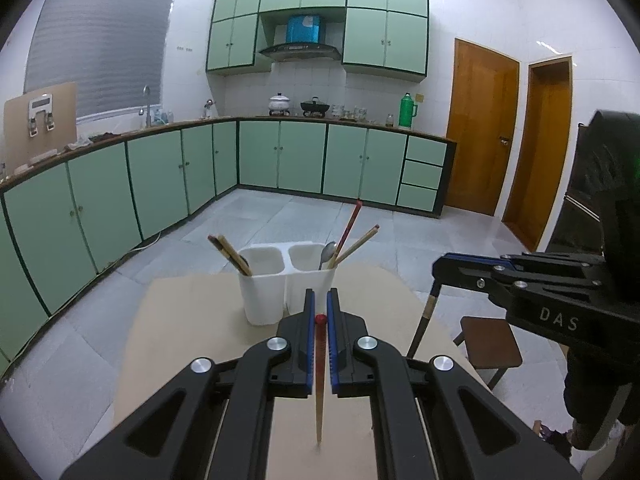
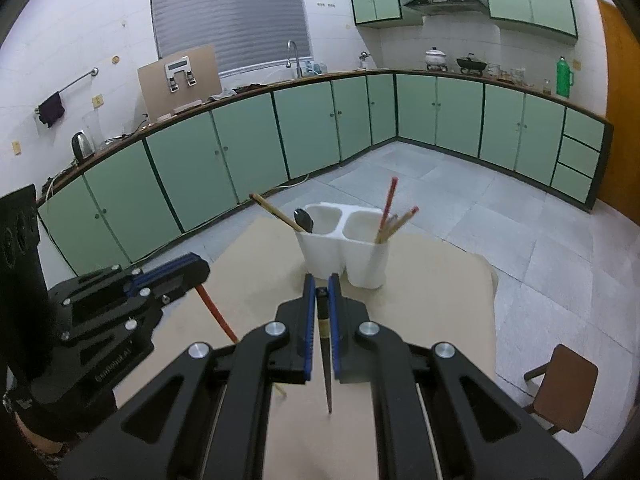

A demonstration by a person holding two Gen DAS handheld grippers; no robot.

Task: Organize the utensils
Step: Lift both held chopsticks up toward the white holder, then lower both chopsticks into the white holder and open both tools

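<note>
Left wrist view first: my left gripper (image 1: pixel 321 316) is pinching a red-topped chopstick (image 1: pixel 319 380), jaws pressed in on its upper part, the pale tip hanging down toward the bench (image 1: pixel 180 340) and seeming to hover just above it. Straight ahead, near the far edge, stands the white two-cup utensil holder (image 1: pixel 288 280). In this view one cup carries a pair of chopsticks leaning out toward the left edge; the other has a spoon (image 1: pixel 328 254) and two more sticks fanning up. Off to the side my right gripper (image 1: pixel 438 270) comes in with a dark chopstick (image 1: pixel 424 320) dangling from it. Over to the right wrist view: same story mirrored, my right gripper (image 2: pixel 322 290) is clamped on the dark chopstick (image 2: pixel 326 360), point down over the near part of the bench (image 2: pixel 420 312). The holder (image 2: pixel 344 252) sits just beyond my fingertips, and my left gripper (image 2: pixel 200 280) shows at the side with the red-topped chopstick (image 2: pixel 216 312) angling down from it. So I'd call this the carry step, both sticks lifted, neither one yet in a cup. Next, I reckon, each gripper needs to travel forward and up over the holder's rim, line the tip over a cup that already has sticks, lower it in, then spread the jaws. Mind the leaning sticks on the way.
</note>
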